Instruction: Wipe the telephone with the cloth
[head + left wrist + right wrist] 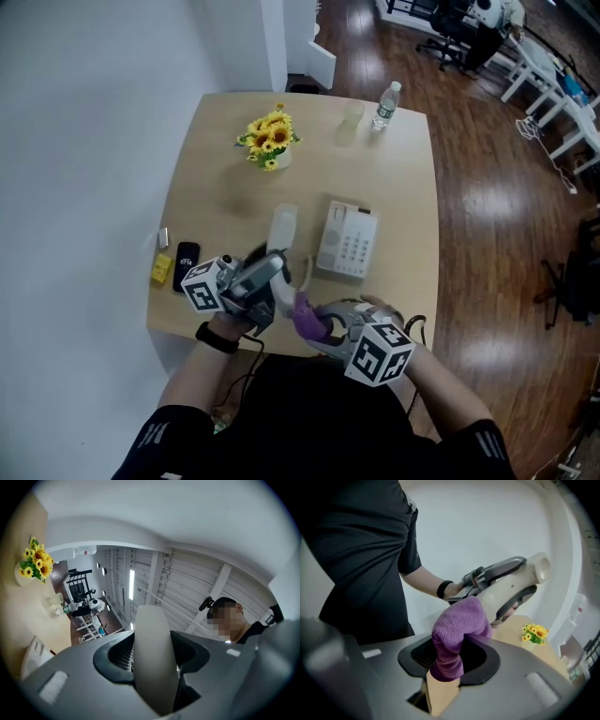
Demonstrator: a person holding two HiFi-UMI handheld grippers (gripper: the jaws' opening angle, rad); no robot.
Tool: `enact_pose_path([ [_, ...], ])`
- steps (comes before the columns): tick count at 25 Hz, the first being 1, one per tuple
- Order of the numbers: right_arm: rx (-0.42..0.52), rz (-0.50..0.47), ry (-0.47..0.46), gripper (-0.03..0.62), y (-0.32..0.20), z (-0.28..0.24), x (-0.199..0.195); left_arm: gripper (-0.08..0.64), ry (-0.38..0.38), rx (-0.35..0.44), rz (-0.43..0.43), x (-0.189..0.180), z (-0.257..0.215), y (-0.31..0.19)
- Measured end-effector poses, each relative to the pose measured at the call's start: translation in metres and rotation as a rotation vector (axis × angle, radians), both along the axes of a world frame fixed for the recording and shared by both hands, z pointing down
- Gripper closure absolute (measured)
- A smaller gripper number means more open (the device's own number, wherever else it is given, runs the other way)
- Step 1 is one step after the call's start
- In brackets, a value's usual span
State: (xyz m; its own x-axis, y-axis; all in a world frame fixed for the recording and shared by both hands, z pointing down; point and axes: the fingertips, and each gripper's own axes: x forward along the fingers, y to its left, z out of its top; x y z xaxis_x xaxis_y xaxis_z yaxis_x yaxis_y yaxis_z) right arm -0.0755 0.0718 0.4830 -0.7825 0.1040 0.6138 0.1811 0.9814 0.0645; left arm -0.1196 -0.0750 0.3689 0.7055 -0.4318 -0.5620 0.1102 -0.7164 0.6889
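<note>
The wiping is under way on the receiver, not on the body of the phone. The left gripper (267, 274) has its fingers shut tight on the cream plastic telephone handset (514, 582), which it holds lifted off the bench (403, 187), just over the near edge and in front of the person. The right gripper (325, 330) has its fingers closed on a bunched purple fleecy cloth (457, 634). The wad sticks out past them and appears to press against the lower end of the handset, below the left grip. The cream push-button telephone base (347, 240) sits flat on the bench towards the near right corner, its cradle empty and well apart from both tools. The next move looks like drawing the cloth along the handset's length while the left grip stays firm. The part under the left fingers is covered, so the handset would need turning or re-gripping there – and the base has yet to be wiped.
</note>
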Motion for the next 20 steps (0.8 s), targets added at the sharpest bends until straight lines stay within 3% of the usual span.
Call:
enact_pose_path([
  [3, -0.055, 0.029, -0.014, 0.462, 0.003, 0.016, 0.004, 0.339, 0.001, 0.000, -0.015, -0.003, -0.001, 0.000],
  [5, -0.082, 0.127, -0.040, 0.461, -0.018, 0.025, 0.011, 0.339, -0.030, -0.015, -0.034, -0.007, 0.004, -0.002],
  [9, 0.008, 0.403, 0.046, 0.460, -0.106, 0.066, 0.043, 0.339, -0.160, -0.083, -0.080, -0.008, 0.032, -0.006],
  [12, 0.060, 0.524, 0.104, 0.460, -0.177, 0.089, 0.058, 0.339, -0.221, -0.118, -0.085, -0.006, 0.049, -0.005],
  [16, 0.081, 0.581, 0.198, 0.460, -0.246, 0.121, 0.066, 0.339, -0.281, -0.166, -0.111, -0.009, 0.065, -0.004],
  [20, 0.179, 0.567, 0.350, 0.460, -0.299, 0.159, 0.072, 0.339, -0.326, -0.214, -0.137, -0.012, 0.077, -0.005],
])
